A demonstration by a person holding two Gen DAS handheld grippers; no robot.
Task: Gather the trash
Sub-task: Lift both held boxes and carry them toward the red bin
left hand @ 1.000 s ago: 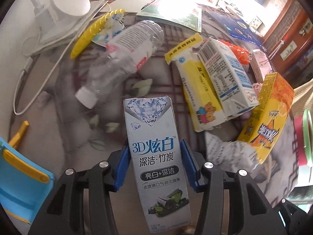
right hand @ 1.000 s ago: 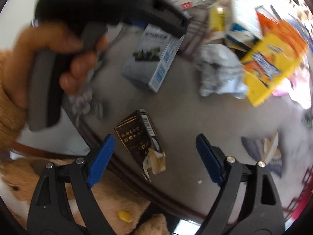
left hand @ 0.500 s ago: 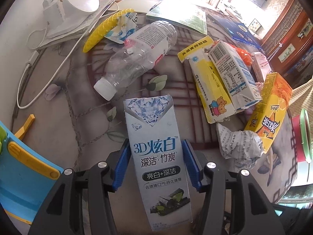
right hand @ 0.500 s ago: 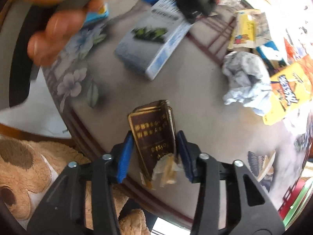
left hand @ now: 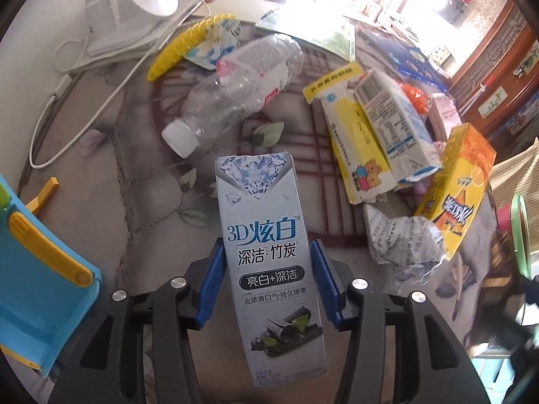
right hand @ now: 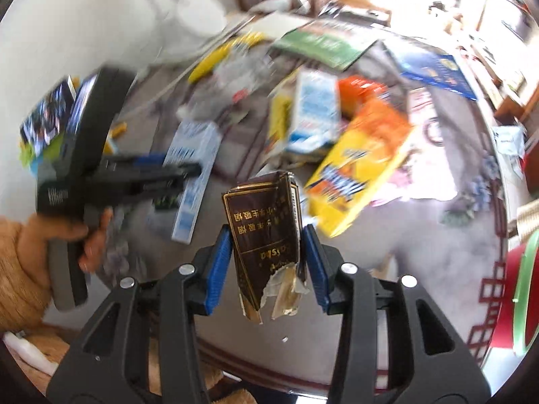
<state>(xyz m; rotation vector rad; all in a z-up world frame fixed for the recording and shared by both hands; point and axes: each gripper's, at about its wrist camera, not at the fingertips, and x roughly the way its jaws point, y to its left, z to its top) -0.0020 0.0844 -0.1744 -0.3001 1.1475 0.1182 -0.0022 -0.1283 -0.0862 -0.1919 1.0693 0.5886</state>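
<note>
My left gripper (left hand: pixel 267 281) is shut on a grey-white toothpaste box (left hand: pixel 269 252), held above the table; the same box (right hand: pixel 192 171) shows blurred in the right wrist view, under a person's hand (right hand: pixel 67 235). My right gripper (right hand: pixel 267 269) is shut on a torn brown cigarette pack (right hand: pixel 266 235), lifted off the table. On the table lie a clear plastic bottle (left hand: pixel 232 91), a yellow carton (left hand: pixel 353 141), a blue-white milk carton (left hand: pixel 394 124), an orange-yellow box (left hand: pixel 458 185) and a crumpled paper ball (left hand: pixel 401 242).
A white desk lamp (left hand: pixel 134 3) with its cable stands at the back left, near a yellow banana-shaped item (left hand: pixel 185 43). Books and papers (left hand: pixel 313 33) crowd the far side. A blue plastic piece (left hand: pixel 37 289) is at the left edge, a red and green container (left hand: pixel 518 229) at the right.
My right gripper closed on the brown cigarette pack and lifted it off the table edge, swinging up. My left gripper rose slightly with the toothpaste box.
</note>
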